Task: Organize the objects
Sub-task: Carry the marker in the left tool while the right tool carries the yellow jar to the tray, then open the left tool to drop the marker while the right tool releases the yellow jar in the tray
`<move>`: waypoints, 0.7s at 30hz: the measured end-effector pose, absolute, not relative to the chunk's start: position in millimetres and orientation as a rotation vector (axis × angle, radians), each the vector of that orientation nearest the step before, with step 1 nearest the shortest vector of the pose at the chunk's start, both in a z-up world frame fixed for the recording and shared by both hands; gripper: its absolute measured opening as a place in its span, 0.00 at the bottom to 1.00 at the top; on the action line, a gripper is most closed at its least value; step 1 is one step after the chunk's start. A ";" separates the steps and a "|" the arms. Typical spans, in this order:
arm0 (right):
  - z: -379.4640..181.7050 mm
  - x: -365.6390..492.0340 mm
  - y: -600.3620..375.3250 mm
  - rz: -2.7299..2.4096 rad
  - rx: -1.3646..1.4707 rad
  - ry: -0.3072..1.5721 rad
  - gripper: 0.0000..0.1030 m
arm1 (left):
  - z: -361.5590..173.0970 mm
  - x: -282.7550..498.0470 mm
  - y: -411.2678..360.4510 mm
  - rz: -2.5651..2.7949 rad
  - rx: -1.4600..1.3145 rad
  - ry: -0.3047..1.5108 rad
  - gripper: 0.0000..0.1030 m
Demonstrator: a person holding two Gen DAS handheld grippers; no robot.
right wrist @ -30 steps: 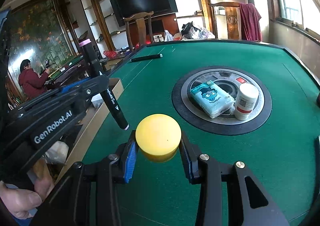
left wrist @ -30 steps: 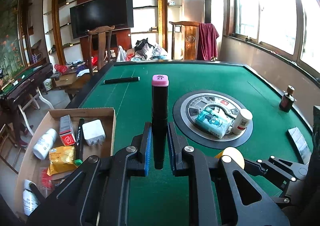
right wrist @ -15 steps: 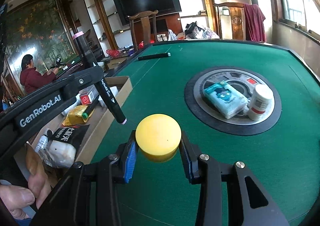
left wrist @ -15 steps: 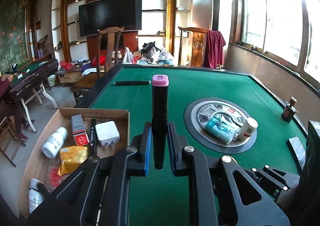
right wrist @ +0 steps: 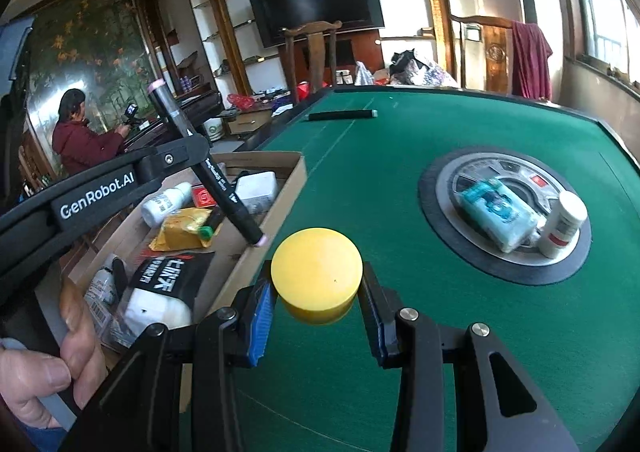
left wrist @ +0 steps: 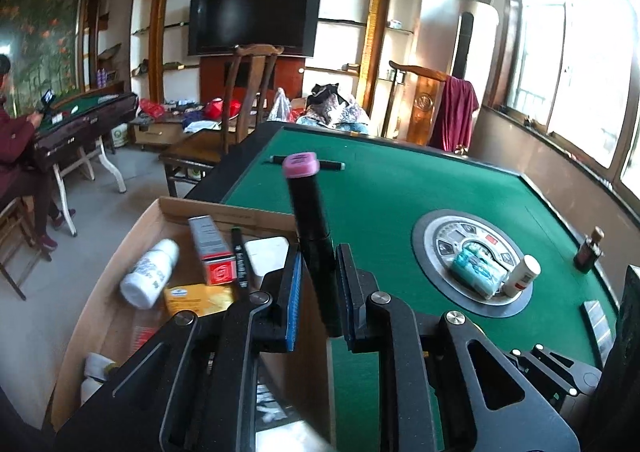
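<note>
My left gripper [left wrist: 319,256] holds a black marker with a pink cap [left wrist: 312,228] over the right wall of the cardboard box [left wrist: 224,212]. Its jaws are opening, and the marker between them leans to the left. In the right wrist view the marker [right wrist: 216,180] slants down from the left gripper [right wrist: 192,148], its lower tip just above the box wall [right wrist: 280,204]. My right gripper [right wrist: 316,280] is shut on a round yellow lid [right wrist: 316,268], over the green table beside the box.
The box holds a white bottle [left wrist: 148,276], a red carton [left wrist: 212,252], a yellow packet [right wrist: 180,228] and a black pouch. On the table's round centre panel [right wrist: 460,252] lie a tissue pack [right wrist: 496,208] and a white bottle [right wrist: 564,224]. A black pen [right wrist: 340,115] lies far back, and a small brown bottle [left wrist: 588,252] stands at the right edge.
Both grippers have shifted left toward the box. The marker, upright before, now tilts in the left jaws and hangs over the box wall. The yellow lid sits unchanged in the right jaws.
</note>
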State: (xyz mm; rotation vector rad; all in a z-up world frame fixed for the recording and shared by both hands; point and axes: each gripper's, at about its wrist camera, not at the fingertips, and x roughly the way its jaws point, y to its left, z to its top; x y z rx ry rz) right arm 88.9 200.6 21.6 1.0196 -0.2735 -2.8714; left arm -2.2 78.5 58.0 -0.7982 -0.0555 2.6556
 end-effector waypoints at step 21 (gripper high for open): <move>13.4 54.1 136.9 -2.764 1.048 -0.050 0.38 | 32.6 -36.0 6.7 2.612 -0.965 -0.317 0.16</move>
